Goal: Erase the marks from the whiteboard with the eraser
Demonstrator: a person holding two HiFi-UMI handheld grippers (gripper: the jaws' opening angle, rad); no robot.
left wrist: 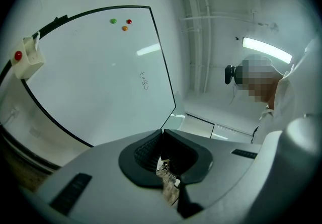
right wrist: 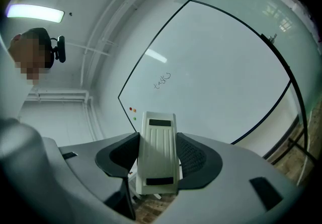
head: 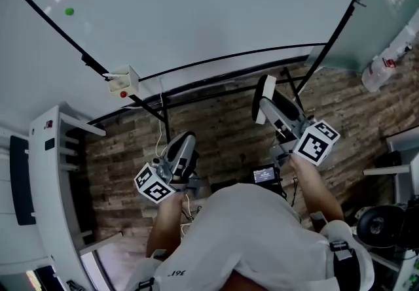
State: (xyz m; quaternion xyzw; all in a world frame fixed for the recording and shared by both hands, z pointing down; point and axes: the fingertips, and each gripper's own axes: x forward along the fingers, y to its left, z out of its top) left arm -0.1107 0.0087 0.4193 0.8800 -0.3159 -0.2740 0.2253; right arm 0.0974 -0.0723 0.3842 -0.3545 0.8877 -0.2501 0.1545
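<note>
In the right gripper view the eraser [right wrist: 157, 157] is seen clamped between the jaws of the right claw [right wrist: 157, 140], its long axis laid along them and pointed forward. Ahead of and above that claw, well apart, a small scribbled mark [right wrist: 162, 81] is found on the whiteboard [right wrist: 216, 67]. The left claw [left wrist: 162, 135] is closed on nothing; the right claw is judged the nearer to the whiteboard.

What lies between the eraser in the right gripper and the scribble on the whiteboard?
Nothing: in the right gripper view only bare whiteboard shows between the eraser and the scribble; the magnets sit aside.
</note>
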